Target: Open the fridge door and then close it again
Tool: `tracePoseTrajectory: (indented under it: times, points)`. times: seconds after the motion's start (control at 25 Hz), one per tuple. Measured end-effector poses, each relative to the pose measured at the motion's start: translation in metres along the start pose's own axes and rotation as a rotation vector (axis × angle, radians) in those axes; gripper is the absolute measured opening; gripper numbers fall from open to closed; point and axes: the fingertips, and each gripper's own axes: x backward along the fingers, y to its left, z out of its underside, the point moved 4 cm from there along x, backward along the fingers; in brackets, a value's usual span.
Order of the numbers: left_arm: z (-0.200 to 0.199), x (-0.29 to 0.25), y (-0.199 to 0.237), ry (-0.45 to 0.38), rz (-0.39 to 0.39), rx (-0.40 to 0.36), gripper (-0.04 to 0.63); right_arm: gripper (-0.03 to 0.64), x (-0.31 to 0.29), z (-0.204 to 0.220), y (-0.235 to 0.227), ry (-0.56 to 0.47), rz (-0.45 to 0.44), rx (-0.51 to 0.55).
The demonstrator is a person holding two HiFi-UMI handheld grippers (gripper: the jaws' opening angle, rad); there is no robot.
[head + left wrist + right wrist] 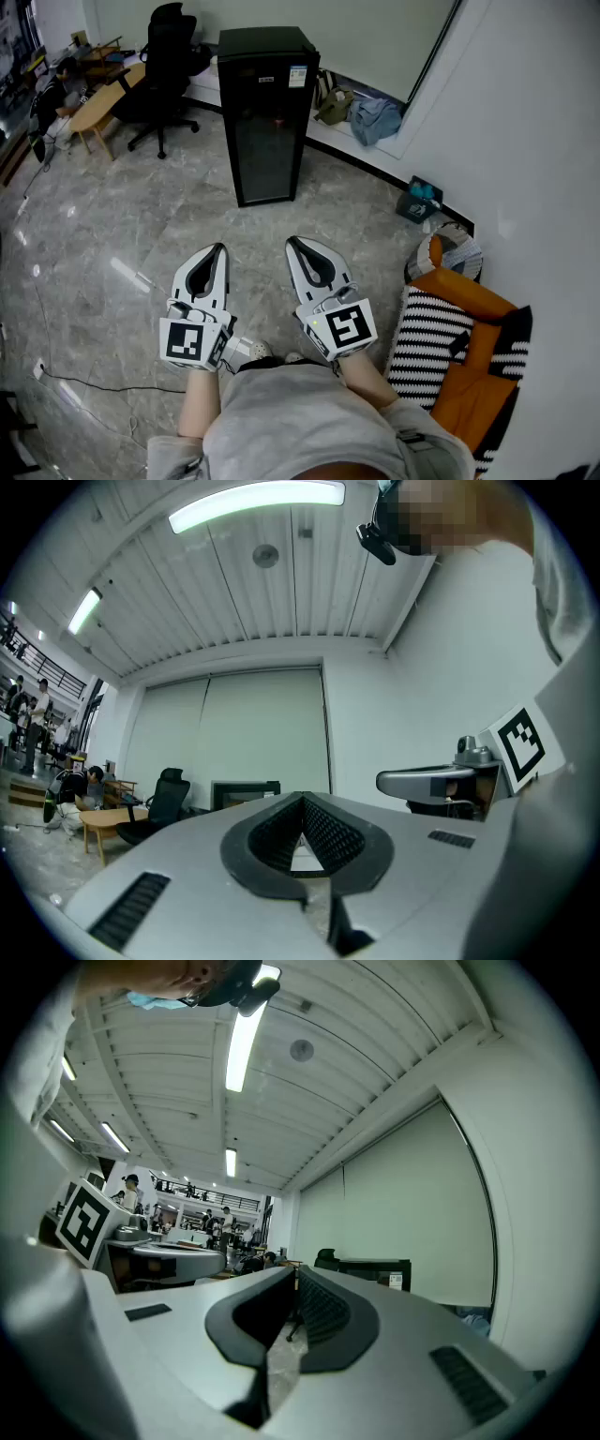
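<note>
Fridge (265, 112) stands on the floor (112, 234) by the far wall, well ahead of both grippers; its dark door is shut flat, and what lies behind the glass cannot be made out; the label (298, 76) at its top corner is too small to read, and its handle is hard to pick out. Left gripper (221, 247) is held level, its fingers (333, 834) closed tip to tip on nothing; right gripper (292, 242) sits just beside it, its fingers (323, 1309) likewise pressed together and empty. In both gripper views only the fridge's top shows above the fingers. Left of the fridge stands a chair (169, 56); a striped cushion (436, 342) at the right is partly cut off.
</note>
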Motion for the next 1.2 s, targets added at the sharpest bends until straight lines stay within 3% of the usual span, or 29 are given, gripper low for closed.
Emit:
tracePoseTrajectory:
  times: [0.24, 0.6, 0.76, 1.2]
  points:
    - [-0.003, -0.008, 0.014, -0.041, -0.018, 0.010, 0.015, 0.025, -0.013, 0.000, 0.001, -0.002, 0.004, 0.001]
    - [0.006, -0.018, 0.040, -0.003, 0.006, 0.005, 0.015, 0.025, -0.041, 0.005, 0.004, 0.004, 0.020, 0.012]
    - [0.000, -0.025, 0.060, -0.019, -0.033, 0.037, 0.015, 0.025, -0.058, 0.007, 0.005, -0.015, 0.046, 0.006]
    - [0.018, -0.054, 0.094, -0.017, 0.015, 0.025, 0.015, 0.025, -0.093, 0.026, -0.008, 0.012, 0.082, -0.022]
